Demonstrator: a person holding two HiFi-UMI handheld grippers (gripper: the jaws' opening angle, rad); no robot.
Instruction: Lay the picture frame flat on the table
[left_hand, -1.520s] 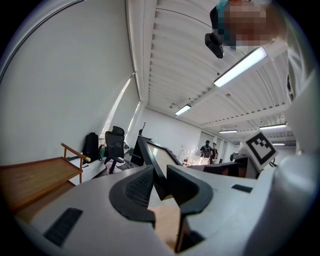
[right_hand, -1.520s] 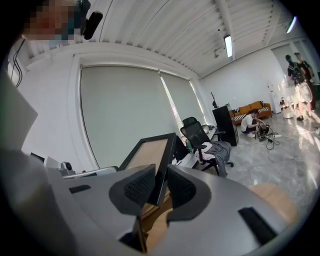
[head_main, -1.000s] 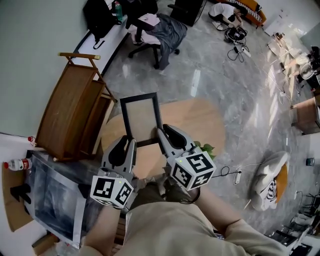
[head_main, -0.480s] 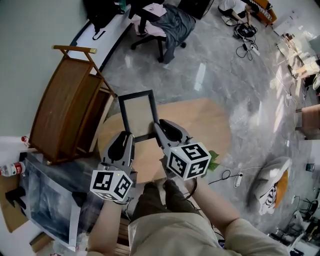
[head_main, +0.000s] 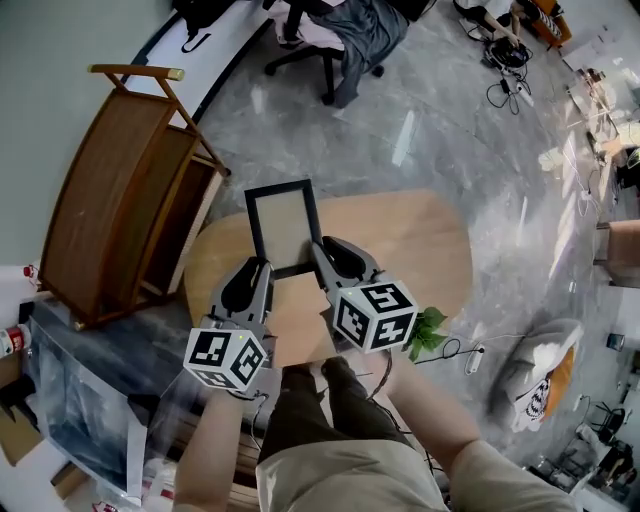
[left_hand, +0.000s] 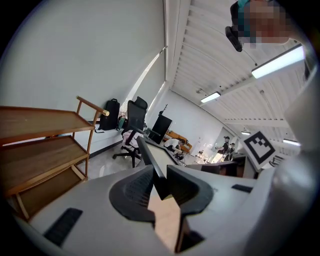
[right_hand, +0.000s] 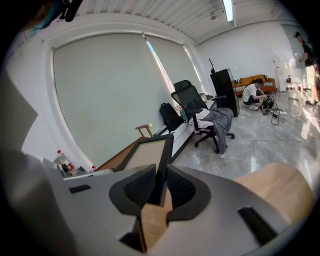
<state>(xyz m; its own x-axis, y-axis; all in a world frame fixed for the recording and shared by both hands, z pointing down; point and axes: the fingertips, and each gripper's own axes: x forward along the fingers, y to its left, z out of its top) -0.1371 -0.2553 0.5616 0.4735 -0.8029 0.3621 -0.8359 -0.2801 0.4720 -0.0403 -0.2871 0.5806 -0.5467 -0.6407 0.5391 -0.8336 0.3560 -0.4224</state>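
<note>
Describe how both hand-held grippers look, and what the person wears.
Both the left hand-held gripper and right hand-held gripper are grey plastic with black ribbed pads, each carrying a white cube of black square markers. The person wears a beige top and dark trousers.

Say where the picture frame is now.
In the head view's centre, the picture frame is over the round table, its lower corners clamped by the left tool and right tool.

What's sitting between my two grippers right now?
The picture frame: its bottom edge runs between them, with the left gripper and right gripper each shut on a lower corner, above the wooden table. The head view shows it.
</note>
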